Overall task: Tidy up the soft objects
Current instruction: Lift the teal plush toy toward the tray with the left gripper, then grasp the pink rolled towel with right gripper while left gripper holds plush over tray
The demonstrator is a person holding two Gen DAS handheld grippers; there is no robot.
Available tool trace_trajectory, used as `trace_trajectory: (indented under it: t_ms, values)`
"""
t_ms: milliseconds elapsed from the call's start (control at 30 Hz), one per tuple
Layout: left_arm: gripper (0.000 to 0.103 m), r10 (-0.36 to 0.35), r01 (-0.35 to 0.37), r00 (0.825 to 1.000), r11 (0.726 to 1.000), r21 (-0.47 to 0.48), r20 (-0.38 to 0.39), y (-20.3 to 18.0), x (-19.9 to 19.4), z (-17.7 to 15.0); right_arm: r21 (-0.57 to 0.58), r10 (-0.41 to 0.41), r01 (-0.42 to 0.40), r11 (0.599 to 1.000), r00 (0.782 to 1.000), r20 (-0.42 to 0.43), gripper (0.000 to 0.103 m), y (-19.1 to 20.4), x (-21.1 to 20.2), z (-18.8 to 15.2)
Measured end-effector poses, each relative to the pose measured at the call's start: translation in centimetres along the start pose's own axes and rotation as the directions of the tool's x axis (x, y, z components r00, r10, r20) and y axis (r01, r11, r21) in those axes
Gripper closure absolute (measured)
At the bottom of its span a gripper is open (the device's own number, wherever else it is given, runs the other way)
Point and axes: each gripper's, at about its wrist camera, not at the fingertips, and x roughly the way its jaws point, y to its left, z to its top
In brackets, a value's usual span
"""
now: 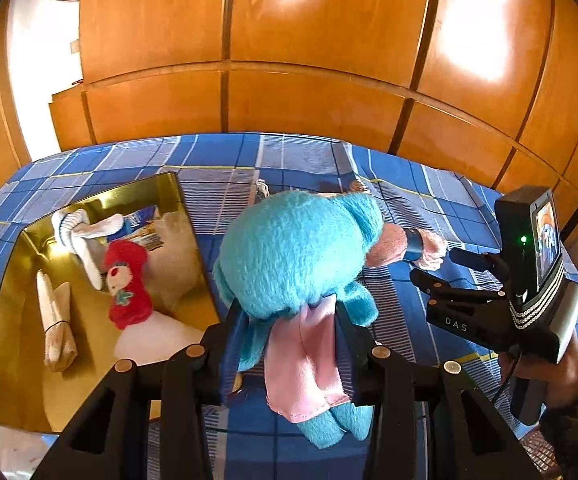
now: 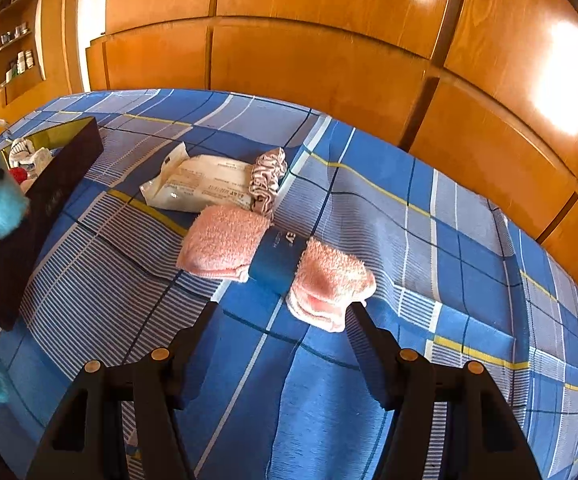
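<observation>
- The gold-lined box (image 1: 17,300) sits at the left on the bed, holding a rolled cream cloth (image 1: 55,328), white socks (image 1: 85,236), a red doll (image 1: 127,284) and a white packet.
- The turquoise plush toy (image 1: 293,256), fuzzy with a pink satin ribbon (image 1: 305,364), hangs just right of the box, raised above the bedspread; the left gripper (image 1: 289,320) is clamped narrowly on its body and ribbon.
- A pink towel roll (image 2: 273,264) in a dark blue band lies mid-bed, beside a wipes packet (image 2: 201,188) and a frilly scrunchie (image 2: 267,178).
- The right gripper (image 2: 281,316) hovers near the roll, jaws wide and empty.
- The blue plaid bedspread (image 2: 449,280) is backed by glossy wooden wardrobe doors (image 2: 329,40).
</observation>
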Motion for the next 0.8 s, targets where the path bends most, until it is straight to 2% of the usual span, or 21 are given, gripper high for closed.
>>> trace_trajectory:
  t_ms: [400, 600, 667, 800]
  values:
    - [0.062, 0.046, -0.046, 0.997, 0.999, 0.007, 0.056, 1.1, -2.6, -0.1, 0.040, 0.033, -0.033, 0.999, 0.999, 0.001, 0.039, -0.7, 0.3, -0.3]
    - [0.062, 0.041, -0.041, 0.997, 0.999, -0.011, 0.061, 2.3, -3.2, 0.0, 0.056, 0.104, -0.104, 0.993, 0.995, 0.000, 0.039, -1.5, 0.1, 0.4]
    - [0.062, 0.039, -0.038, 0.997, 0.999, -0.019, 0.064, 2.7, -3.4, 0.0, 0.036, 0.142, -0.142, 0.989, 0.990, -0.011, 0.036, -1.6, 0.0, 1.0]
    - [0.062, 0.038, -0.035, 0.996, 0.999, -0.038, 0.077, 3.7, -3.9, -0.1, -0.068, 0.152, -0.156, 0.985, 0.987, -0.059, 0.035, -1.6, 0.4, 2.5]
